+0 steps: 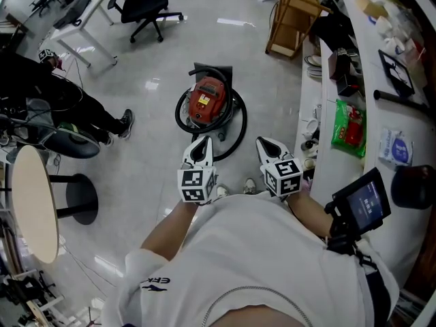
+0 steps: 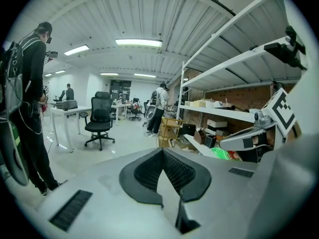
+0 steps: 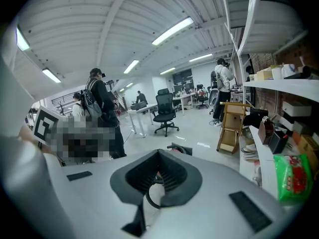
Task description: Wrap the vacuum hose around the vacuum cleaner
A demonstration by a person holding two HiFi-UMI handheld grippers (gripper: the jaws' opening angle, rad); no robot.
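Grey floor [image 1: 157,67] — vacuum cleaner [image 1: 207,101], coiled hose [image 1: 235,131]

A black chair on wheels [image 1: 144,5] stands far away next to a white desk [image 1: 82,12], and a wooden stand [image 1: 293,16] stands far off on the right. On the left, a person in black clothes [image 1: 41,87] stands near a round table [image 1: 33,203]. A long white shelf [image 1: 340,176] runs down the right side, with a green bag [image 1: 348,128] and a small blue and white packet [image 1: 395,146] lying on it.
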